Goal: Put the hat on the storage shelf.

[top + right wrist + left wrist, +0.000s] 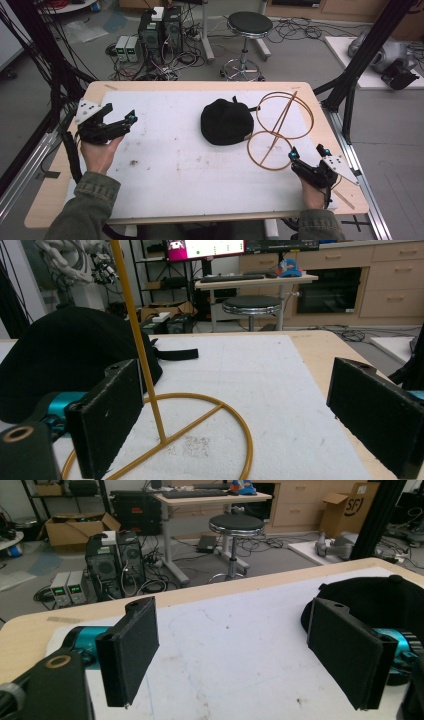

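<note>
Black cap (226, 122) lies rounded; gold wire stand (278, 129) touches it.

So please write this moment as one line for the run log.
left claw: open, empty, left of cap | right claw: open, empty, beside stand base ring | cap: flat on mat, touching stand

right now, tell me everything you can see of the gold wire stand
The stand is thin gold-coloured wire or rod, metal by its look: a smaller ring flat on the white mat as a base, crossed by a straight bar, with an upright rod rising from that bar to a larger ring on top. It stands upright at the table's right side, just right of the black cap; whether they touch is unclear. The open right gripper sits close to the base ring with the rod near its jaws, gripping nothing.
</note>
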A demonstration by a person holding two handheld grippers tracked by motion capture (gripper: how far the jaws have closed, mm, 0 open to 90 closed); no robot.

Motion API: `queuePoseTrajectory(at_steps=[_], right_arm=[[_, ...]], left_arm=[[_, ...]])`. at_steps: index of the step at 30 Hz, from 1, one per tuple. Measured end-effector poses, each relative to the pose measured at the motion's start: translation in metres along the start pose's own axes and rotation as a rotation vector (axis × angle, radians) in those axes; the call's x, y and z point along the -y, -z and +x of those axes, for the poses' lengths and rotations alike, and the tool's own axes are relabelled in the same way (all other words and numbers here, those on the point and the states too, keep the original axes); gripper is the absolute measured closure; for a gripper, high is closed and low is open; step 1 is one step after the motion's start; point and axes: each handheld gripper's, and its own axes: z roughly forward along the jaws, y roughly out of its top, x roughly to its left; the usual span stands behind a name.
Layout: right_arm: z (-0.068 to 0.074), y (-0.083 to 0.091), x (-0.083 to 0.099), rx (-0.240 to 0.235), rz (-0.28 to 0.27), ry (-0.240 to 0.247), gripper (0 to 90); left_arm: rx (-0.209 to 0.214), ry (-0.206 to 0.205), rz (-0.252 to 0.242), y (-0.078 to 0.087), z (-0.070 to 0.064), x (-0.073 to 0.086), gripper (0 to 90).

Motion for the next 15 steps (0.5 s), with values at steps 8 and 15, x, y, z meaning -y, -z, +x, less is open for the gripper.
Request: queuePoseTrajectory(at_steps=[8, 15], right_arm=[[0.0, -0.001, 0.0, -0.003, 0.001, -0.001, 7.2], [0.0, -0.001, 0.0, 0.002, 0.005, 0.005, 7.2]], left_arm=[[0.075, -0.044, 0.048, -0.031, -0.013, -0.023, 20.2], [0.176, -0.111, 0.148, -0.067, -0.034, -0.033, 19.4]])
